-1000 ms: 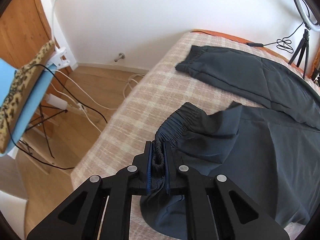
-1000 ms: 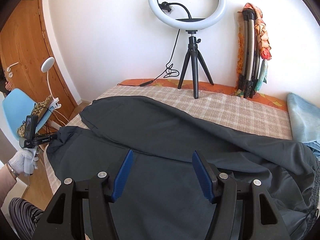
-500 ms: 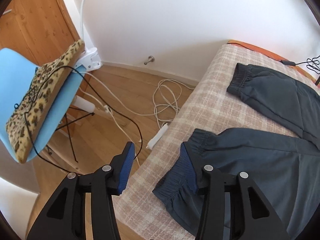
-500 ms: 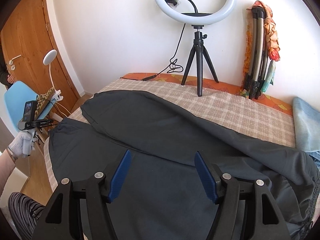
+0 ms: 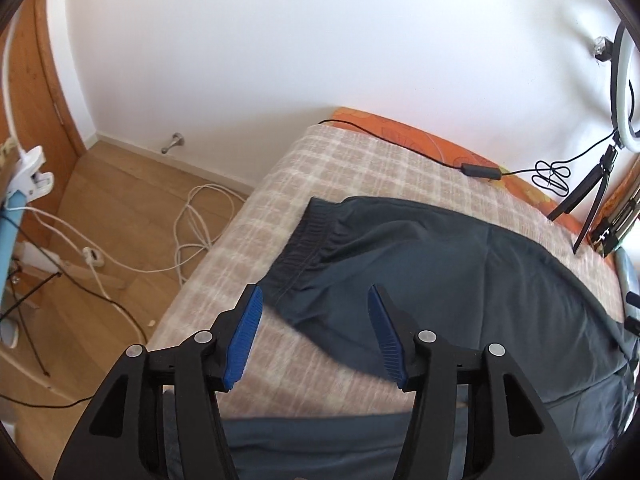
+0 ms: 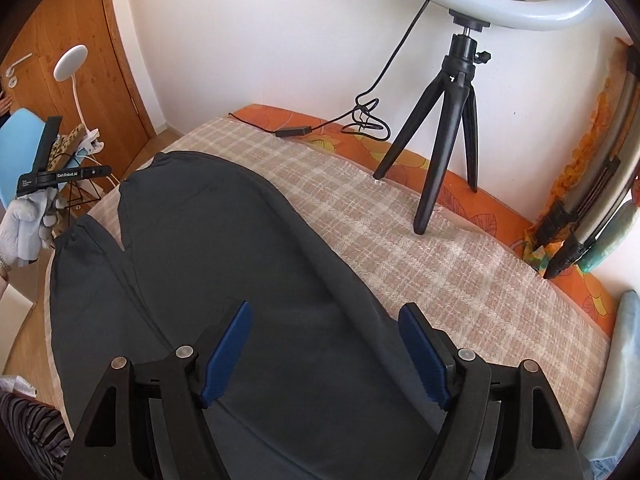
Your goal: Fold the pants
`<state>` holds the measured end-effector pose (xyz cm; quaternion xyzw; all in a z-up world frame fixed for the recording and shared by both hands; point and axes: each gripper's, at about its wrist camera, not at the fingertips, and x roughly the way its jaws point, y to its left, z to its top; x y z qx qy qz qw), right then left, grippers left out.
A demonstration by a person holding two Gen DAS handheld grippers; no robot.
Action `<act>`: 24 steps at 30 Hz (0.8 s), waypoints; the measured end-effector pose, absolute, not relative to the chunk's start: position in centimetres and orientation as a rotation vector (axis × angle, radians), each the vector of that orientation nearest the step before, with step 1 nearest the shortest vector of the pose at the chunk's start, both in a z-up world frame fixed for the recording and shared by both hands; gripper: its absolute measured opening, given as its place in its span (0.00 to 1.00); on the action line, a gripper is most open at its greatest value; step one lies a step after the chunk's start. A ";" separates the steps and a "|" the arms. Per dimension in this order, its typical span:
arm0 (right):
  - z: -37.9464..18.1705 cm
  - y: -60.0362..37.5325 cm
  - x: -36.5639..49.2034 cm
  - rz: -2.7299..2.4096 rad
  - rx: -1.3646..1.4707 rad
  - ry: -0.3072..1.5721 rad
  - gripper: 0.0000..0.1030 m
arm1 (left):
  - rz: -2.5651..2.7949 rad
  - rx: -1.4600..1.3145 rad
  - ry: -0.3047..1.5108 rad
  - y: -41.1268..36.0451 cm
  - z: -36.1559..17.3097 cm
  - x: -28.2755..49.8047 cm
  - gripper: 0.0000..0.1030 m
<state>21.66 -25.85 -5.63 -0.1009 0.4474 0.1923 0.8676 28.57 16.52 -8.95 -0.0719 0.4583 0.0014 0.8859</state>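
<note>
The dark grey fabric pants (image 6: 224,280) lay spread flat across the beige checked bed (image 6: 460,264), both legs side by side, their elastic cuffs (image 5: 308,248) near its edge. The left claw (image 5: 314,336) and right claw (image 6: 326,350) hung above them, jaws apart, holding nothing.

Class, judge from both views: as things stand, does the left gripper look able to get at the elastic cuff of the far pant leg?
Probably yes. The left gripper is open, holding nothing, and the elastic cuff lies flat on the checked bedcover just ahead, uncovered.
</note>
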 end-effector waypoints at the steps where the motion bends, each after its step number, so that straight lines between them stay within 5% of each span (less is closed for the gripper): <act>1: -6.0 -25.9 22.3 0.402 -0.211 0.947 0.76 | -0.008 -0.158 0.962 16.4 -9.1 29.8 0.53; 4: -7.4 -25.7 23.9 0.399 -0.226 0.983 0.76 | -0.020 -0.199 0.994 16.6 -10.1 33.4 0.60; 19: -12.8 -25.8 28.3 0.370 -0.214 1.112 0.76 | 0.007 -0.137 1.102 15.1 -15.0 39.1 0.59; 24: -13.0 -24.9 28.1 0.354 -0.256 1.113 0.77 | 0.044 -0.087 1.067 14.5 -15.0 38.7 0.38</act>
